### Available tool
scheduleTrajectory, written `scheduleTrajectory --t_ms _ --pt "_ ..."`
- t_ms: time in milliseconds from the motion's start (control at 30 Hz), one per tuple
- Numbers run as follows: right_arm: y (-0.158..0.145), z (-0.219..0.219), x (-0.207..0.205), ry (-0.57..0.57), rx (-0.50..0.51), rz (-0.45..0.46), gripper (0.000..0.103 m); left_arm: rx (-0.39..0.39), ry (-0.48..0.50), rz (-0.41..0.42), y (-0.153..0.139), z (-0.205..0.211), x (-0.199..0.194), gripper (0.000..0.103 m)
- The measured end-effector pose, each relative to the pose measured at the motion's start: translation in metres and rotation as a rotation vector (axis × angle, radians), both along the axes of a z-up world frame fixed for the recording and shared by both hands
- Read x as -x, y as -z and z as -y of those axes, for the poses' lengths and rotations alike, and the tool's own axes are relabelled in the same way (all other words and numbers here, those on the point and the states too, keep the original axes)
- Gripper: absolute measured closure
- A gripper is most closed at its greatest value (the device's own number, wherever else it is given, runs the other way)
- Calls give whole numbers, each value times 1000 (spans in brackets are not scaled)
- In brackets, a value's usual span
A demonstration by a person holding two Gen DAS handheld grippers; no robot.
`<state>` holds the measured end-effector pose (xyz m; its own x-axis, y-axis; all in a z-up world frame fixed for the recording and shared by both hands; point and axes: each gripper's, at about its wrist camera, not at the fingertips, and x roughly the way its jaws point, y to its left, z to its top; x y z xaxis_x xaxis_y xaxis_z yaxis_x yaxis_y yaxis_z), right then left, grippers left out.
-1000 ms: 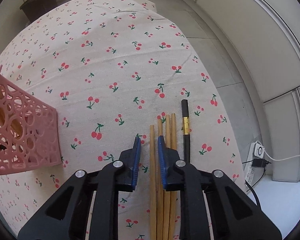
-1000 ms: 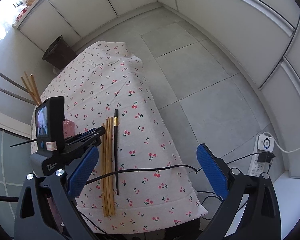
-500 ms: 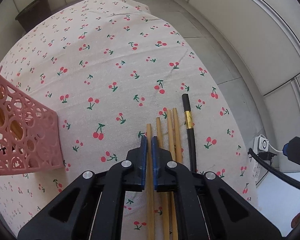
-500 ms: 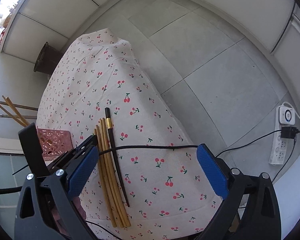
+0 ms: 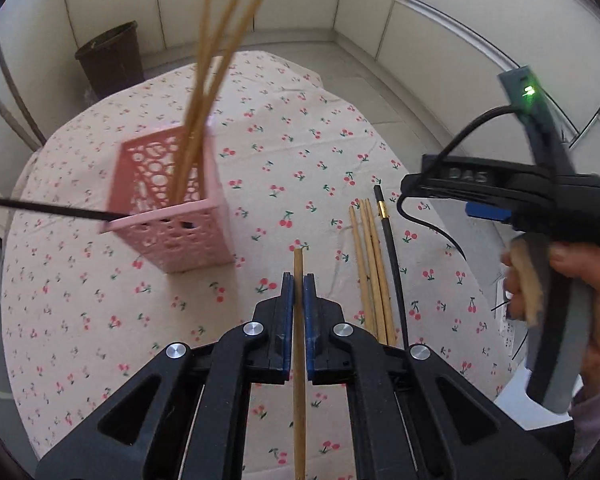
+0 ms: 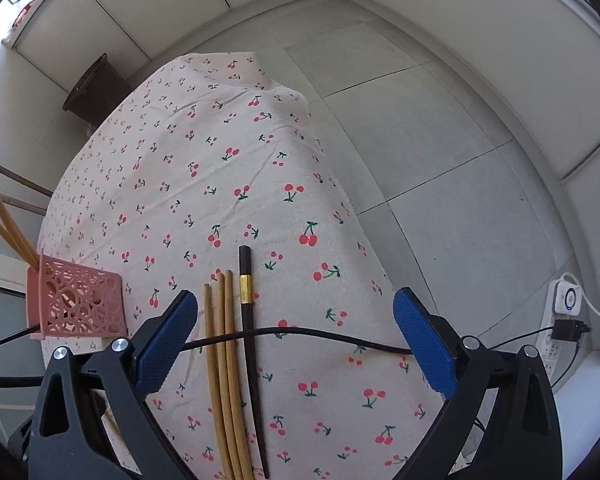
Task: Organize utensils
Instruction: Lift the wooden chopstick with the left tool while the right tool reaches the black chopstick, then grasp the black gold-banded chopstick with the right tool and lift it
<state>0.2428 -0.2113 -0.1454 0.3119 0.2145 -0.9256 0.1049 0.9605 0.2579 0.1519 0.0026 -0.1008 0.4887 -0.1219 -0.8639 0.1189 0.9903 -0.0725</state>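
Note:
My left gripper (image 5: 298,280) is shut on a wooden chopstick (image 5: 298,360) and holds it above the cherry-print tablecloth (image 5: 284,152). A pink perforated holder (image 5: 172,208) stands ahead on the left with several wooden chopsticks (image 5: 212,60) and a black one (image 5: 48,210) in it. Three wooden chopsticks (image 5: 372,272) and a black chopstick (image 5: 392,264) lie on the cloth to the right. My right gripper (image 6: 296,344) is open and empty above those wooden chopsticks (image 6: 224,360) and the black chopstick (image 6: 252,344). The holder (image 6: 76,304) is at its left.
A dark bin (image 5: 112,60) stands on the floor beyond the table. A white power strip (image 6: 562,316) with cables lies on the floor at the right. A black cable (image 6: 300,334) hangs across the right wrist view. The table edge drops off to the right.
My left gripper closed on one wooden chopstick and lifted it off the cloth, and now faces the holder. My right gripper came lower over the remaining chopsticks.

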Motion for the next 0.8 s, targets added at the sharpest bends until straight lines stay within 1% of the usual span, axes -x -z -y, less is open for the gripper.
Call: scheduleTrajectory --t_ms 100,167,200,233,300,467,667,700,733,767,800 --pt "10 -14 -8 -1 36 -9 8 20 -30 67 -23 -21 22 99" --pt "13 -21 -10 9 72 -7 14 28 -48 106 -34 -28 33 99" --pt "15 -24 -11 15 91 -5 27 33 -54 121 -39 -31 39 99" --pt "17 -27 -12 17 100 -12 37 41 -55 130 -41 -34 43 99" --pt "22 -31 -13 24 111 -28 42 58 -55 144 -48 -42 50 99" --pt "27 -40 -14 23 163 -25 44 66 -61 175 -57 -50 56 99" --pt "29 -52 -13 -14 254 6 51 84 -67 179 -58 -55 57 99" --pt "29 -53 -13 -22 263 16 57 83 -66 180 -59 -55 58 99" --pt "28 -55 -12 -32 270 28 65 82 -66 181 -60 -54 58 99" --pt "28 -57 -12 -43 279 39 70 80 -67 183 -60 -54 58 99" --pt "27 -59 -11 -50 281 46 81 78 -67 183 -60 -54 59 99"
